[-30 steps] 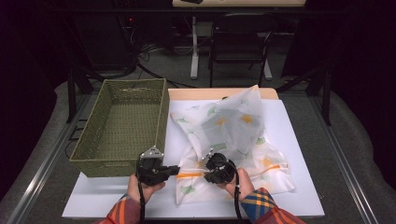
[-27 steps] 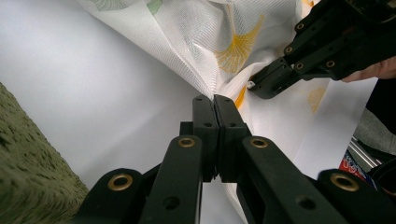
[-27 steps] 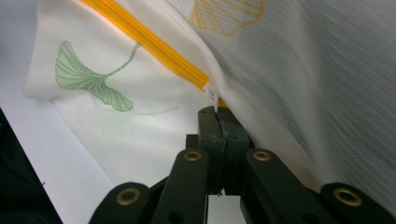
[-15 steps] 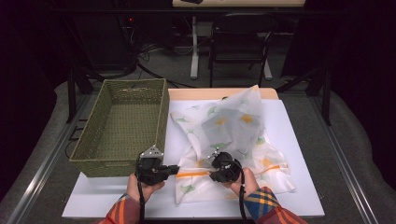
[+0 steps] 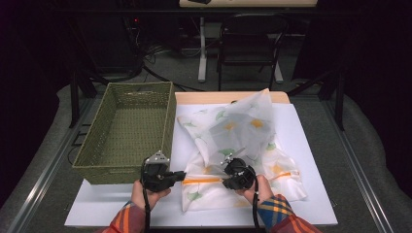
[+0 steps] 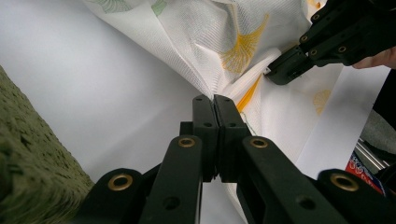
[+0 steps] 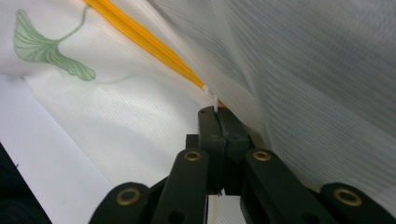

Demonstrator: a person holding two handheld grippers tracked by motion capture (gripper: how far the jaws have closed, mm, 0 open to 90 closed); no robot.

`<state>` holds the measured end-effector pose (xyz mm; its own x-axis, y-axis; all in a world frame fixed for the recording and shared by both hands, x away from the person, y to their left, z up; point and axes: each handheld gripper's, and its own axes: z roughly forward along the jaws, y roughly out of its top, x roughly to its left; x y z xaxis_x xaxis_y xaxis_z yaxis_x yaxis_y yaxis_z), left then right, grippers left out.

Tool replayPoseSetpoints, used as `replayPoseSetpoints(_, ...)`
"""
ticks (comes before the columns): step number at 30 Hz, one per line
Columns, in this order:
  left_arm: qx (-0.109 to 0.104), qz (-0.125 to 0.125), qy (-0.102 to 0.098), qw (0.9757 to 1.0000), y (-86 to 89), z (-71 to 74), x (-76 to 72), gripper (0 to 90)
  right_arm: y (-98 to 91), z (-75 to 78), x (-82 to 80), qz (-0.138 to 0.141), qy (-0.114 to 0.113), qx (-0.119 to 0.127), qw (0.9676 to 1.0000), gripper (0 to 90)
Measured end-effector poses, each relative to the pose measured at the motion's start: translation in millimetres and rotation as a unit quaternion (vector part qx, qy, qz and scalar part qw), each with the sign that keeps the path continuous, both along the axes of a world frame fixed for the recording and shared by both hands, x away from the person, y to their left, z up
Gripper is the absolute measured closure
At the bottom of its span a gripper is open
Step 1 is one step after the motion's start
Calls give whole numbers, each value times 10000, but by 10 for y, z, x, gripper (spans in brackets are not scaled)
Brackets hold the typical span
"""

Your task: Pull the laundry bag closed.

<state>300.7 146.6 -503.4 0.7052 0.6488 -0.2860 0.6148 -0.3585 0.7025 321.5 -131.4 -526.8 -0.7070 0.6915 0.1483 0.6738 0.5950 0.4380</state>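
Bag (image 5: 238, 145): sheer white mesh, crumpled, printed with green and yellow leaves, lying centre frame on the white board (image 5: 311, 145).
Zipper (image 5: 201, 180): orange strip, stretched level between both grippers.
Left gripper (image 5: 180, 175): jaws clenched on the zipper's end.
Right gripper (image 5: 226, 182): jaws clamped on the white zipper pull (image 7: 212, 100).
Basket (image 5: 127, 131): woven olive rectangle, left of centre.

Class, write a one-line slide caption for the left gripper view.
Left gripper shut on the mesh bag beside its orange zipper.
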Motion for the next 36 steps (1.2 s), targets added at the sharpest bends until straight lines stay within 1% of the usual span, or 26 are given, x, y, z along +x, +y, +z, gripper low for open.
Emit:
replayPoseSetpoints(5, 25, -13, 1, 10000, 1, -2, 8, 893, -56, 24, -49, -45, -20, -4, 10000, 900)
replayPoseSetpoints(9, 20, -9, -10, 10000, 6, 7, 8, 893, -126, 12, -47, -93, -34, -30, 9999, 900)
replayPoseSetpoints(11, 25, -6, 4, 10000, 8, 10, 6, 893, -146, 21, -53, -125, -42, -43, 9999, 900)
replayPoseSetpoints(12, 25, -13, 2, 10000, 9, 12, 6, 893, -151, 22, -56, -187, -35, -26, 9998, 900)
replayPoseSetpoints(14, 29, -13, -13, 10000, 8, 7, 11, 893, -173, 14, -54, -169, -56, -89, 9998, 900)
replayPoseSetpoints(18, 14, 32, -9, 10000, 11, 5, 11, 893, -206, 1, -60, -232, -36, -101, 9997, 900)
replayPoseSetpoints(19, 18, 27, -19, 10000, 11, 5, 11, 893, -208, 0, -67, -298, 8, -61, 9995, 900)
replayPoseSetpoints(21, 28, 29, -7, 10000, 10, 1, 15, 893, -231, -2, -67, -292, -19, -94, 9995, 900)
replayPoseSetpoints(22, 37, 28, -12, 10000, 12, 1, 17, 893, -236, 1, -75, -305, -1, -56, 9995, 900)
replayPoseSetpoints(24, 32, 26, -23, 10000, 15, 3, 17, 893, -262, -2, -84, -318, -40, -127, 9994, 900)
replayPoseSetpoints(25, 24, 21, -21, 10000, 16, 1, 18, 893, -276, -7, -86, -359, -10, -102, 9993, 900)
replayPoseSetpoints(28, 35, 3, -7, 10000, 18, -1, 24, 893, -331, -26, -88, -407, -5, -163, 9990, 900)
replayPoseSetpoints(29, 24, 8, -3, 10000, 17, -2, 24, 893, -336, -28, -96, -455, 33, -142, 9989, 900)
replayPoseSetpoints(30, 44, 7, -8, 10000, 17, -1, 25, 893, -352, -31, -90, -415, 0, -167, 9990, 900)
replayPoseSetpoints(32, 13, 26, -4, 10000, 16, 1, 21, 893, -358, -27, -96, -467, 13, -133, 9988, 900)
replayPoseSetpoints(33, 29, 18, -15, 10000, 17, 2, 21, 893, -374, -27, -92, -459, -13, -162, 9988, 900)
replayPoseSetpoints(34, 18, 26, -3, 10000, 17, 2, 21, 893, -377, -26, -96, -514, -3, -171, 9985, 900)
replayPoseSetpoints(35, 21, 27, -9, 10000, 16, 1, 21, 893, -391, -28, -86, -480, -24, -172, 9987, 900)
replayPoseSetpoints(36, 23, 26, -8, 10000, 17, 2, 22, 893, -390, -25, -93, -548, 9, -171, 9984, 900)
